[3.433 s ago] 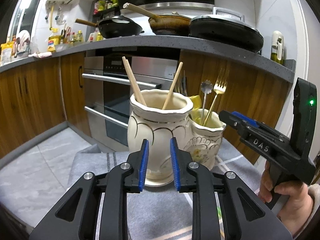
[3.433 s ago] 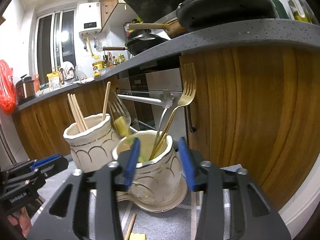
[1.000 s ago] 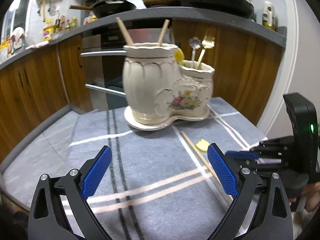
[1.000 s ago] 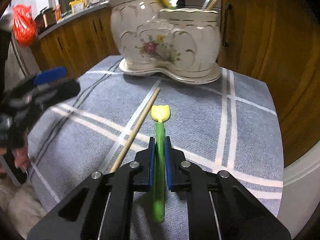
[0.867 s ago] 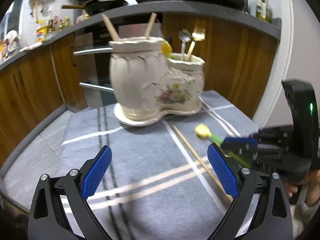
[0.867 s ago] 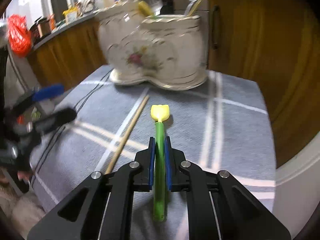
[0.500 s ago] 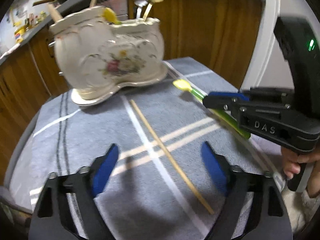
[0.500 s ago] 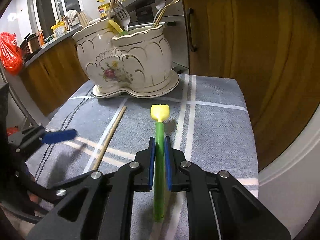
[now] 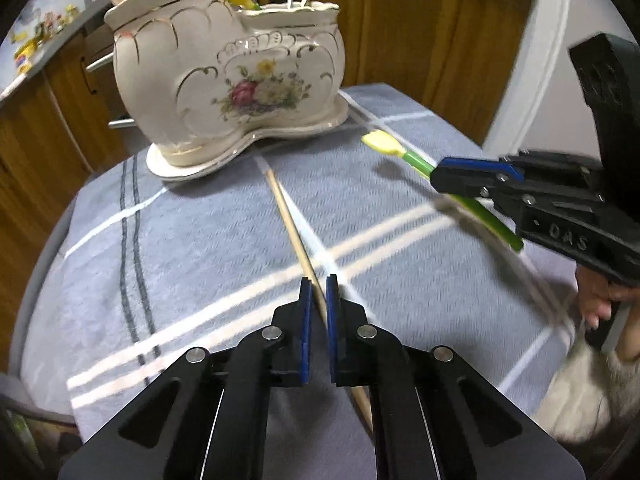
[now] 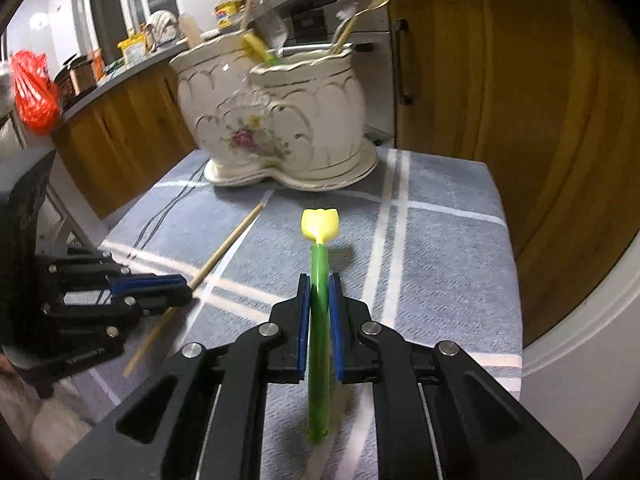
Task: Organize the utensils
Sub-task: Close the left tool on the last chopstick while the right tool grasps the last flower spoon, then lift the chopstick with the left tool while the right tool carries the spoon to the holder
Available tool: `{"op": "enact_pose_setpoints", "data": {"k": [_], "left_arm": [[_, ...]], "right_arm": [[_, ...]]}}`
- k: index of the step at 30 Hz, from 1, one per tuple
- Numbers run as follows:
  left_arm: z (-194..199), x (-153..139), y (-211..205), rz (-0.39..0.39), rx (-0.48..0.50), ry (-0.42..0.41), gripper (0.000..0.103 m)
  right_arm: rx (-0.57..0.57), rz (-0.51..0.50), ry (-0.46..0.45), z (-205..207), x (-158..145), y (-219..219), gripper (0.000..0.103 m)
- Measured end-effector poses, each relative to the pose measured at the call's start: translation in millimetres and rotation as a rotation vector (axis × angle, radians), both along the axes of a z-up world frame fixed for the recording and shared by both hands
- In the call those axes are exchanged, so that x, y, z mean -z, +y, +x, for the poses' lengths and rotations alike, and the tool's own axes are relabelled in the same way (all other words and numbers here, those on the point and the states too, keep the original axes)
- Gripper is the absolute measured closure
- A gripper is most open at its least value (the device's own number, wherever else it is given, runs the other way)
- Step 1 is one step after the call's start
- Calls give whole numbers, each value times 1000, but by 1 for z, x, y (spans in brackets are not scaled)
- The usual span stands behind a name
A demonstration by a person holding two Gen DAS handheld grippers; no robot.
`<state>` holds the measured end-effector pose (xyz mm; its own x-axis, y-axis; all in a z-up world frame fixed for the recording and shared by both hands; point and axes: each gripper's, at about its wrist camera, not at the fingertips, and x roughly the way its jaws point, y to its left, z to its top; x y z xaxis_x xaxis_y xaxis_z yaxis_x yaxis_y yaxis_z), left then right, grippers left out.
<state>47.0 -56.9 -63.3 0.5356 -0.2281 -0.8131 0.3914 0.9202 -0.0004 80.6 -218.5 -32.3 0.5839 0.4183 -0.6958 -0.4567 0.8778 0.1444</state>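
Observation:
A wooden chopstick (image 9: 288,216) lies on the grey-blue checked cloth (image 9: 160,240). My left gripper (image 9: 316,280) is closing its jaws on the near half, blue pads against both sides. My right gripper (image 10: 319,280) is shut on a green-handled spoon with a yellow tip (image 10: 320,224) and holds it just above the cloth. In the left wrist view the spoon (image 9: 384,142) sticks out of the right gripper (image 9: 440,172) toward the holder. The cream floral two-pot utensil holder (image 9: 224,68) stands at the far end on its saucer.
The holder (image 10: 280,120) has chopsticks, a fork, a gold fork and a yellow-tipped spoon in it. Wooden cabinet doors (image 10: 500,100) stand close behind and to the right. The cloth drops off at the right edge (image 10: 508,280). A person's hand (image 9: 600,296) grips the right tool.
My left gripper came down over the chopstick and its wide-open jaws closed around it. The right gripper lifted the green spoon a little off the cloth, still clamped.

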Motion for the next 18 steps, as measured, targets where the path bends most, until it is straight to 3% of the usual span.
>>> {"op": "enact_pose_setpoints", "data": {"k": [5, 9, 13, 18], "left_arm": [[-15, -2, 18, 24, 52, 30, 95], [-16, -2, 27, 11, 17, 33, 93], [-11, -2, 23, 27, -11, 21, 77], [-6, -1, 14, 50, -31, 2, 76]], "right_arm": [[-57, -41, 32, -3, 6, 14, 94], [-78, -73, 55, -3, 11, 23, 94], [-78, -105, 47, -5, 11, 30, 89], [-84, -129, 29, -6, 12, 37, 81]]}}
